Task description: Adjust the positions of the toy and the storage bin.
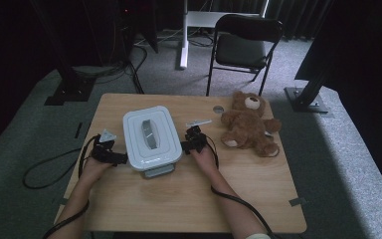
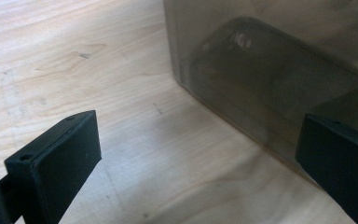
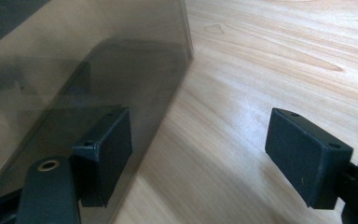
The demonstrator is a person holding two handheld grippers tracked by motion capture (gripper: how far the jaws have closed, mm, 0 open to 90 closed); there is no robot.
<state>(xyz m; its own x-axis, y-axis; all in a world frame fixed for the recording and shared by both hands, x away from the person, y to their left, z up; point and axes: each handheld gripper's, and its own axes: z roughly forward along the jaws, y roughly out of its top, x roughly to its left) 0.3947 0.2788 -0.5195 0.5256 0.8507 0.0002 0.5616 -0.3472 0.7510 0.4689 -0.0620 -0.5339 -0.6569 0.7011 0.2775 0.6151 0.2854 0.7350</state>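
Both grippers, left gripper (image 1: pixel 110 152) and right gripper (image 1: pixel 193 140), are black with flat rectangular screw-fastened pads (image 3: pixel 307 156). Black cables (image 1: pixel 45 172) trail toward lower frame; the left carries a grey triangular plate (image 1: pixel 108 135).

I'm at a light wood table (image 1: pixel 189 199) on grey carpet (image 1: pixel 348 149), black folding chair (image 1: pixel 243 45) behind it, dark curtains at the back, black stand bases (image 1: pixel 69 92) either side, daylight hitting the right floor.
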